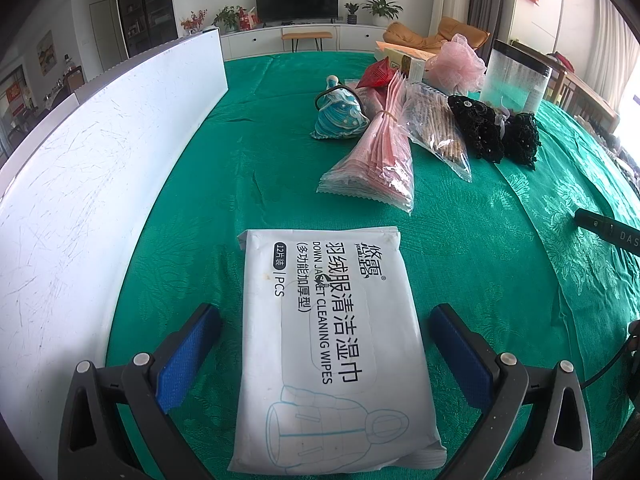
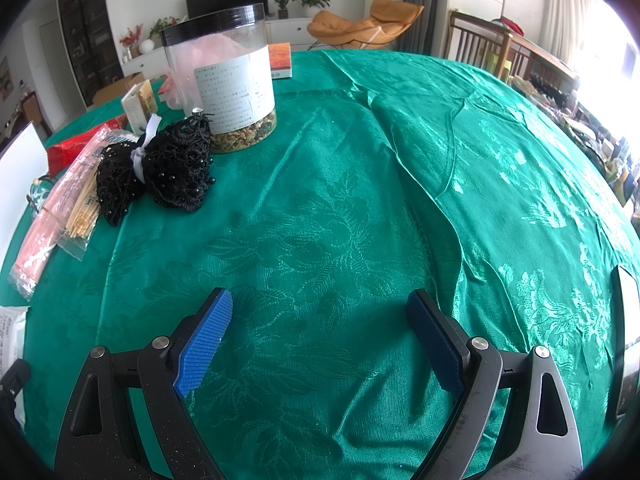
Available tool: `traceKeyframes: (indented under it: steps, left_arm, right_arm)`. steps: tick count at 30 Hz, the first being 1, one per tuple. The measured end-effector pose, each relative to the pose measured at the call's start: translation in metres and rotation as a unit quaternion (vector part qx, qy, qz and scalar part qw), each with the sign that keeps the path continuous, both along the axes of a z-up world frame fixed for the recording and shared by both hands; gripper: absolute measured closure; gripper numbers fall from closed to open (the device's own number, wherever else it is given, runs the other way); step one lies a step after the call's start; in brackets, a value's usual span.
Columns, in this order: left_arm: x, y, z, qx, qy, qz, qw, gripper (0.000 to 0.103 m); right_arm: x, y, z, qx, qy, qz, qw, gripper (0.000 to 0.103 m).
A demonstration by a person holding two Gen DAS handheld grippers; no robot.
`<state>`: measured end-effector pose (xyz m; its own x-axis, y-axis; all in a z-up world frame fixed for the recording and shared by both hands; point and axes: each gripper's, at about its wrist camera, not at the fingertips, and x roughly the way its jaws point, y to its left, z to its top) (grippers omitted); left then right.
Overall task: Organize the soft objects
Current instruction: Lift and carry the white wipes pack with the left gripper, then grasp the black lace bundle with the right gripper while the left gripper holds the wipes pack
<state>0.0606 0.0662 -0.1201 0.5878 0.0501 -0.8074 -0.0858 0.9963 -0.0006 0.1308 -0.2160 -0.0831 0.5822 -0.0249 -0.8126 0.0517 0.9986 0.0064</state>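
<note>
A white pack of cleaning wipes [image 1: 332,344] lies flat on the green tablecloth [image 1: 248,160] between the open fingers of my left gripper [image 1: 324,320], which do not touch it. Beyond it lie a pink packet bundle [image 1: 380,152], a teal fabric pouch [image 1: 340,114], a bag of wooden sticks [image 1: 436,128], a black lace bundle [image 1: 488,132] and a pink mesh puff [image 1: 456,64]. My right gripper [image 2: 320,320] is open and empty over bare cloth. The black lace bundle [image 2: 168,168] lies to its far left.
A white board [image 1: 100,152] stands along the table's left side. A clear jar with a black lid [image 2: 224,76] stands behind the lace bundle, with small boxes [image 2: 140,100] beside it. Chairs and a TV unit stand beyond the table.
</note>
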Motion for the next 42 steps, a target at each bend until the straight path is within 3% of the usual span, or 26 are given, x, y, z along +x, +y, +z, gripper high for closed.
traceKeyframes:
  steps: [8,12,17,19,20,21,26,30,32,35,37,38,39,41,42]
  left_arm:
    - [-0.001,0.000,0.000,0.000,0.000,0.000,1.0000,0.000]
    - [-0.002,-0.001,0.002,0.000,0.000,0.000,1.0000,0.000]
    - [-0.001,-0.001,0.001,0.000,0.000,-0.001,1.0000,0.000]
    - [-0.001,-0.001,0.001,0.000,0.000,-0.001,1.0000,0.000]
    - [-0.001,-0.001,0.001,0.000,0.000,0.000,1.0000,0.000]
    - [-0.001,-0.001,0.001,0.000,-0.001,0.000,1.0000,0.000]
    - [-0.001,-0.001,0.001,0.000,-0.001,0.000,1.0000,0.000]
    - [-0.001,-0.001,0.001,0.000,0.000,-0.001,1.0000,0.000]
    - [-0.001,-0.001,0.002,-0.001,-0.001,-0.001,1.0000,0.000]
    - [-0.001,-0.001,0.002,0.000,-0.001,-0.001,1.0000,0.000]
    - [-0.001,-0.001,0.002,-0.001,0.000,-0.003,1.0000,0.000]
    - [-0.001,-0.001,0.002,-0.001,0.001,-0.005,1.0000,0.000]
    - [-0.002,-0.001,0.003,0.000,0.005,-0.013,0.9999,0.000]
    - [-0.003,-0.001,0.004,-0.001,0.027,-0.042,0.9987,0.000]
    - [-0.005,0.000,0.005,-0.002,0.037,-0.051,0.9980,0.000]
  right_arm:
    - [0.010,0.000,0.002,0.010,0.010,0.007,1.000,0.010]
    - [0.041,0.001,0.019,0.143,-0.008,0.086,0.986,0.011]
    - [0.094,0.024,0.023,0.201,0.011,0.145,0.969,0.012]
    - [0.104,0.033,0.017,0.209,0.027,0.155,0.965,0.028]
    - [0.103,0.036,0.014,0.203,0.037,0.160,0.965,0.069]
    - [0.099,0.038,0.013,0.200,0.046,0.161,0.966,0.074]
    - [0.039,-0.015,0.023,0.234,0.029,0.140,0.962,0.076]
    - [0.010,-0.087,0.021,0.251,-0.020,0.014,0.968,0.076]
    - [0.017,-0.123,0.013,0.285,-0.044,-0.067,0.955,0.076]
    - [0.043,-0.160,-0.008,0.377,-0.075,-0.154,0.910,0.075]
    - [0.059,-0.161,-0.017,0.424,-0.074,-0.170,0.886,0.067]
    - [0.066,-0.156,-0.014,0.413,-0.061,-0.163,0.894,0.058]
    - [0.073,-0.148,-0.005,0.382,-0.044,-0.138,0.913,0.039]
    - [0.080,-0.134,0.019,0.309,-0.020,-0.060,0.949,0.034]
    - [0.080,-0.127,0.032,0.246,-0.014,-0.030,0.969,0.034]
